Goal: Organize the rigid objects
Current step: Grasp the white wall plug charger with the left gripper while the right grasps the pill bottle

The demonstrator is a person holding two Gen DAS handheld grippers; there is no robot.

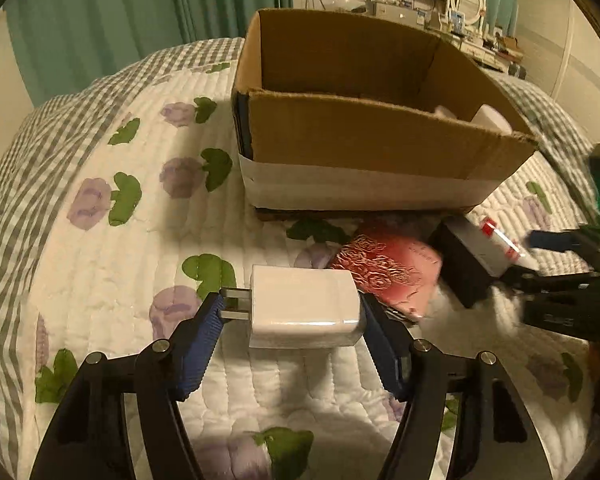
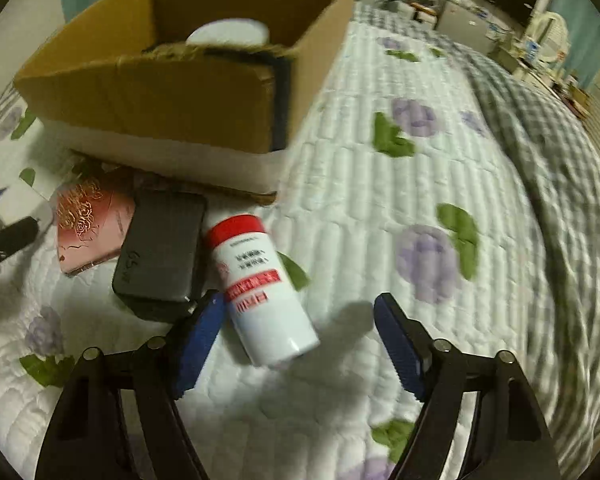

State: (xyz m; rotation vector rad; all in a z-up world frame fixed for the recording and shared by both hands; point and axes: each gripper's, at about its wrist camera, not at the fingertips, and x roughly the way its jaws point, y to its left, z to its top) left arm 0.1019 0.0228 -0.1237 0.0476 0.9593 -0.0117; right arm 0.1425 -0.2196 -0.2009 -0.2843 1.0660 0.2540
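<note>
Two grippers low over quilt, left gripper [image 1: 292, 312] jaws clamping charger [image 1: 304, 312], right gripper [image 2: 300, 316] jaws spread around bottle [image 2: 260, 292].

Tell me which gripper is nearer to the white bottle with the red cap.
Right. The right gripper is open around the white bottle, whose base lies between its fingers on the quilt. The left gripper is off to the side, closed on the white charger.
</note>
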